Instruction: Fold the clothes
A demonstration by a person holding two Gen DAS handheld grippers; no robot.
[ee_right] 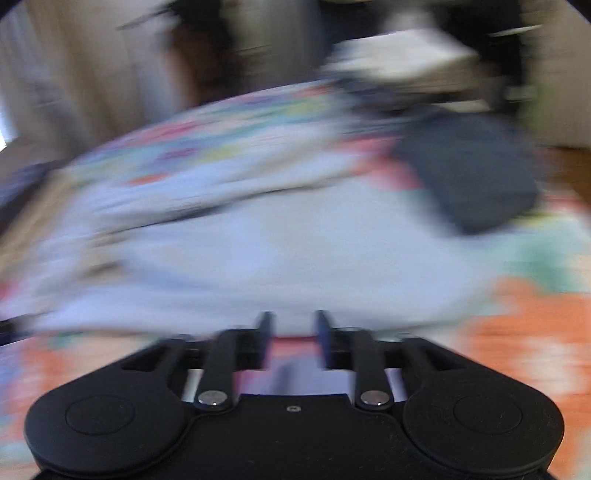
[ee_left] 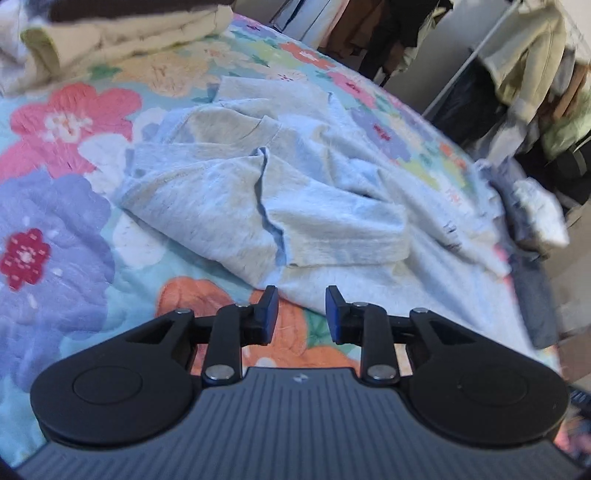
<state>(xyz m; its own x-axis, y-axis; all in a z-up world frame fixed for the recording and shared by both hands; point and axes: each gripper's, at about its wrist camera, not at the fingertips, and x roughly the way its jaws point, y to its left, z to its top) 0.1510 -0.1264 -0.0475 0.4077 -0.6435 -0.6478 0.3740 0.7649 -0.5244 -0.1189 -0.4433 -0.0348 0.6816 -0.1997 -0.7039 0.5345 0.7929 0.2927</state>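
Clothes first: the floral quilted bedspread (ee_left: 55,206), all pink, purple and orange blooms on pale blue, fills the left wrist view under and around the left claw (ee_left: 301,314), and sprawled across it just ahead of that claw is the light grey knit garment (ee_left: 258,199), rumpled, with one flap folded over on itself straight in front of the fingertips. Its near hem lies right beyond the left claw's tips, not between them. Farther ahead and to the left, at the bed's far edge, sits a cream-coloured folded pile of fabric (ee_left: 122,33). Ahead and to the right, a metal clothes rack with hanging jackets (ee_left: 524,66) stands past the bed.

Left claw now: jaws apart, a clear gap, nothing pinched, orange flower showing between the blue pads (ee_left: 271,314).

Over to the right wrist view, heavily smeared. The same grey garment (ee_right: 277,251) spreads directly ahead of the right claw (ee_right: 293,332), with a dark navy bundle of cloth (ee_right: 469,173) ahead and to the right. Right claw jaws stand apart, and nothing looks gripped.
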